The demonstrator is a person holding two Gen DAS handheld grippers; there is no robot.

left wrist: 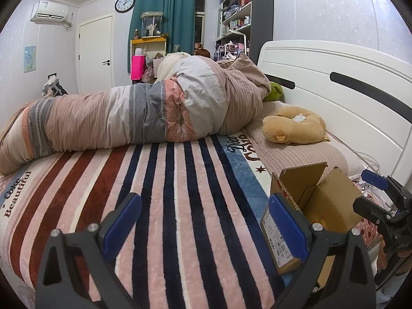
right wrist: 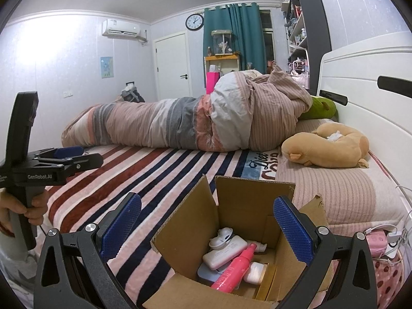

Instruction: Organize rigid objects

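Cardboard box (right wrist: 231,252) sits on the bed (right wrist: 164,170), near the headboard-side edge, flaps up. Inside: a pink spray bottle (right wrist: 235,267) lying diagonally on top, a white case (right wrist: 221,255), a small white rounded item (right wrist: 221,235) and a white bottle (right wrist: 253,273) partly underneath. Exact contents at the bottom are hidden.

Right gripper (right wrist: 206,226) is over the box opening, jaws spread wide, holding nothing. Left gripper (left wrist: 203,221) is over the striped blanket (left wrist: 167,193) just beside the box (left wrist: 319,211), jaws also spread wide and empty.

Judgement: step in hand looks like a pick from the box with the right gripper. The pink spray bottle is the sensible first target, since it lies on top and bars the rest. Come down between the flaps without snagging them, and close across the bottle's narrow width near its middle. The box may shift on the soft bedding; the left gripper is placed well to steady its near wall.
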